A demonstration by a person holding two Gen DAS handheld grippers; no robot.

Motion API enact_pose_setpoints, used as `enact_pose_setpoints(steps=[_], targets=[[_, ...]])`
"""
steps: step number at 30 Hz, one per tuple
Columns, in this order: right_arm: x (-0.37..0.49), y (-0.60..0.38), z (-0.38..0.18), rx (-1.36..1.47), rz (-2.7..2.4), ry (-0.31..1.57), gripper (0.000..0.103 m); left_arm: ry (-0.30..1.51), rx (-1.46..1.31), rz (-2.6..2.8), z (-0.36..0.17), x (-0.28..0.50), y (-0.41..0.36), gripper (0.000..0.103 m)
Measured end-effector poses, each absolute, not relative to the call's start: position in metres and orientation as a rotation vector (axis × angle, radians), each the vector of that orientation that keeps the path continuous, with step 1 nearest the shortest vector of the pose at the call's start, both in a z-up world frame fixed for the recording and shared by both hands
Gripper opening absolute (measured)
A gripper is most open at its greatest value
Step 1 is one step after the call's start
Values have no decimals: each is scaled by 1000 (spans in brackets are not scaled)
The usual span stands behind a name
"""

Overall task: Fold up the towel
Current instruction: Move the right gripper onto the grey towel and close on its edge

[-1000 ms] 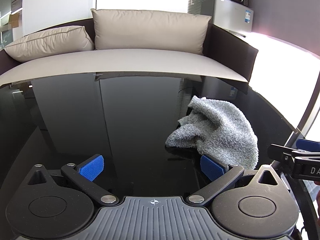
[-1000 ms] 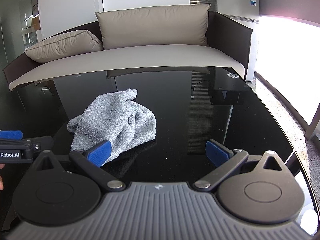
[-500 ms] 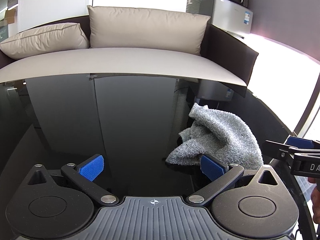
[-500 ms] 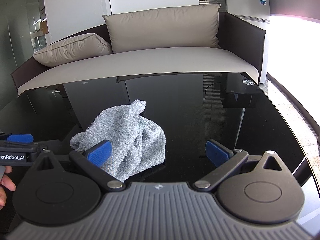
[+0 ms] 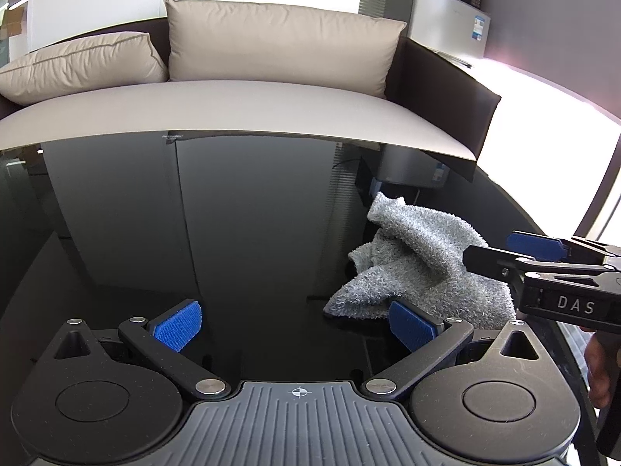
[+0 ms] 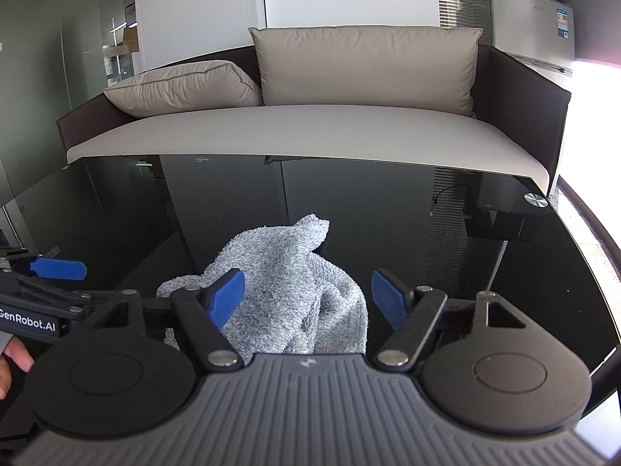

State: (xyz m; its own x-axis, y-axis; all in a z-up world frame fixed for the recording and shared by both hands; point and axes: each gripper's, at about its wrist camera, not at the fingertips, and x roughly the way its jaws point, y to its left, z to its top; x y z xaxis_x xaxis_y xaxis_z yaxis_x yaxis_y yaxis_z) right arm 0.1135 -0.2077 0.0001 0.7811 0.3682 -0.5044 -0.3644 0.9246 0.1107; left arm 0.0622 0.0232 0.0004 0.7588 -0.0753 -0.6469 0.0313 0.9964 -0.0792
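Observation:
A crumpled grey towel (image 5: pixel 423 268) (image 6: pixel 287 283) lies in a heap on the black glass table (image 5: pixel 194 213) (image 6: pixel 446 240). In the left wrist view it sits to the right, just beyond my left gripper (image 5: pixel 295 324), which is open and holds nothing. My right gripper (image 6: pixel 308 303) is open with the towel's near part between its blue pads (image 6: pixel 227 297), not clamped. The right gripper also shows at the right edge of the left wrist view, beside and over the towel. The left gripper's blue pad (image 6: pixel 58 270) appears at the left of the right wrist view.
A beige sofa (image 5: pixel 240 105) (image 6: pixel 310 132) with two cushions stands just behind the table's far edge. A silver fridge with a microwave (image 5: pixel 450 19) is at the back right. A person's hand (image 6: pixel 11 365) holds the left gripper's handle. Bright window light floods the right side.
My right gripper has moved left and forward, so the towel now sits between its fingers, which have narrowed a little. The left gripper stays open; the towel looks closer to its right finger.

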Motion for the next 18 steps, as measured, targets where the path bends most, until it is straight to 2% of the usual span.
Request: enact_pose_setpoints(steps=[3, 5, 12, 16, 18], targets=[[117, -204, -2, 2, 413, 560, 59, 708, -79, -61, 1, 63, 24, 102], [119, -203, -4, -3, 414, 566, 44, 714, -83, -65, 0, 63, 23, 102], [115, -206, -1, 17, 439, 551, 25, 720, -74, -65, -1, 62, 22, 102], [112, -207, 1, 30, 455, 540, 9, 720, -73, -58, -2, 62, 22, 102], [111, -208, 2, 36, 463, 535, 8, 722, -78, -54, -3, 63, 23, 102]])
